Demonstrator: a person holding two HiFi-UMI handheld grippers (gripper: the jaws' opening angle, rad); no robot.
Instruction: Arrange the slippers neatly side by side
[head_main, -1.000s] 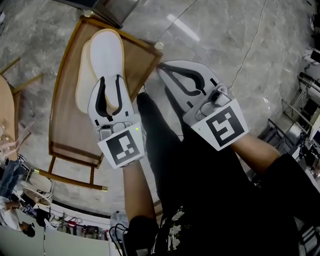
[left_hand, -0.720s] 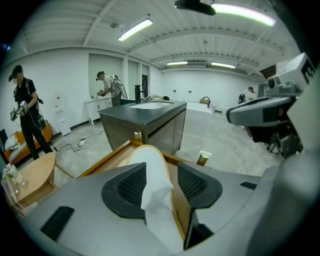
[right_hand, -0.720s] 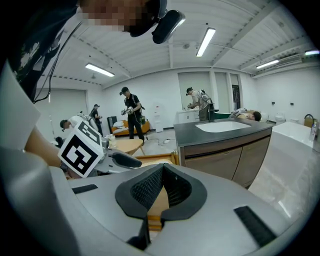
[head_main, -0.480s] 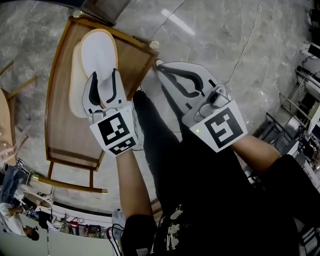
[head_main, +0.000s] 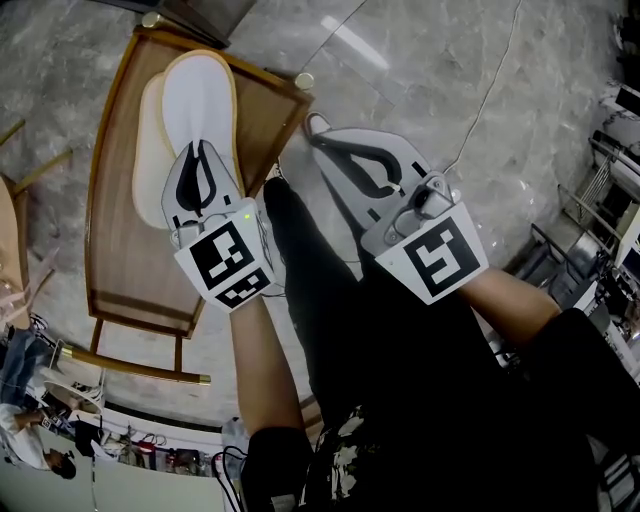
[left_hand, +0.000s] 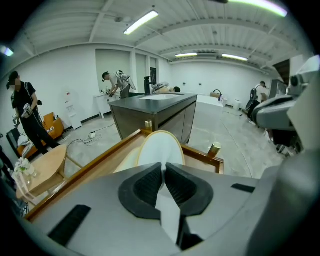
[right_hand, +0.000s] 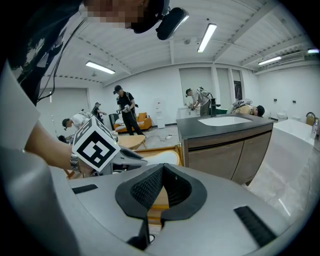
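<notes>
Nearest, the person's dark-clothed legs (head_main: 340, 330) fill the lower head view and cut off the near right corner of the wooden stand (head_main: 110, 250). The forearms (head_main: 265, 360) run up to two marker cubes (head_main: 225, 265), matte white w/ black squares. The left gripper (head_main: 204, 150) is smooth grey plastic w/ ribbed black rubber pads. It covers the near end of the upper slipper (head_main: 200, 95), so that end can't be seen from above. The left gripper view shows the jaws have just been closing and now pinch a thin white edge of that slipper btwn the pads. The upper slipper is a long oval, flat white face w/ a tan rim. It lies on the lower slipper (head_main: 148, 150), which is mostly hidden: only a cream strip sticks out along its left side. Both sit on the stand's far half. The stand has a rectangular brown wood top w/ a raised rim and brass-coloured knobs (head_main: 303, 80) at the far corners. The right gripper (head_main: 318, 126) hangs just right of the stand over the floor (head_main: 420, 70), pads pressed together w/ nothing btwn them. The floor is glossy, grey, marble-look, w/ a thin cable (head_main: 492, 85) across it. Far off: a dark boxy counter (left_hand: 155, 107) and ppl (left_hand: 22, 115) too small to make out.
</notes>
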